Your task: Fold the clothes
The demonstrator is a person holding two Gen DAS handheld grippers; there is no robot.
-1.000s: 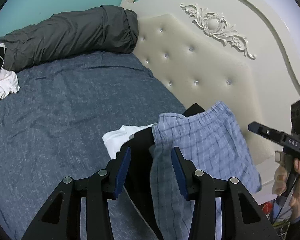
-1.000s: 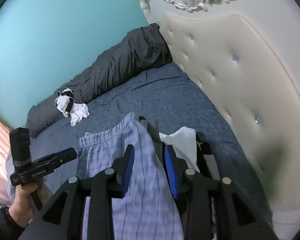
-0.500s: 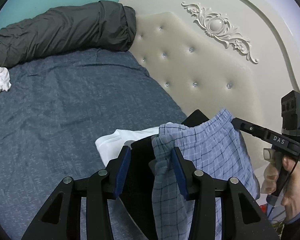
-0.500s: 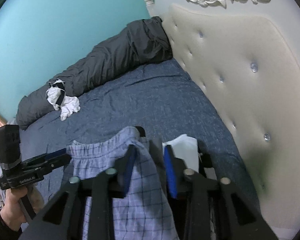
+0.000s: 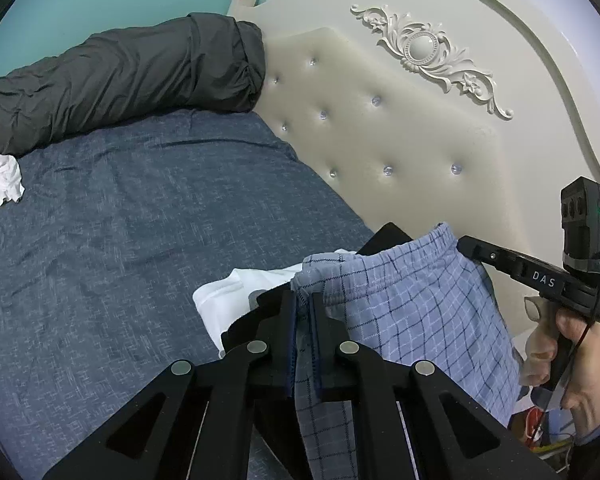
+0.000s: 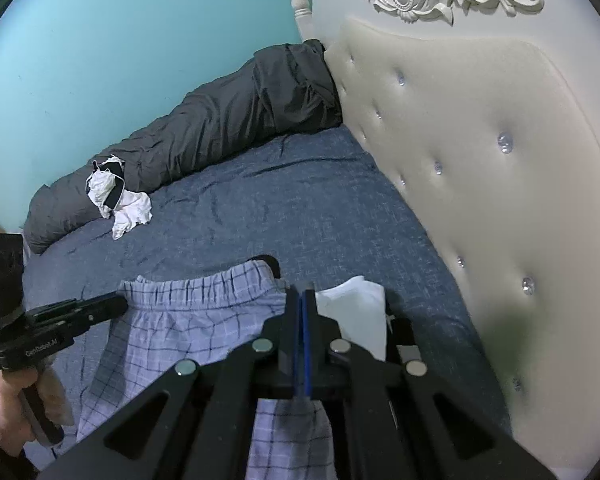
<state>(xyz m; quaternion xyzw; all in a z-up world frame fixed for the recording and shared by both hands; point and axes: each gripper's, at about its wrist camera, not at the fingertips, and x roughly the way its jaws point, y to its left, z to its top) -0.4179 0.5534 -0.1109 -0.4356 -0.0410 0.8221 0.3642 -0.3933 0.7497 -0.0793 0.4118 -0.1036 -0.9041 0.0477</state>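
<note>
The left gripper (image 5: pixel 303 300) is closing — its pads pinch one corner of the checked shorts' (image 5: pixel 412 312) waistband; the shorts hang over a clothes pile on the bed (image 5: pixel 140 220); the right gripper (image 6: pixel 301 296) is clamped tight on the other corner.

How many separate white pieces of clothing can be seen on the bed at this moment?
2. A crumpled white garment lies against the dark rolled quilt near the wall; a folded white garment lies beside the plaid shorts near the headboard. More may be hidden under the shorts.
</note>
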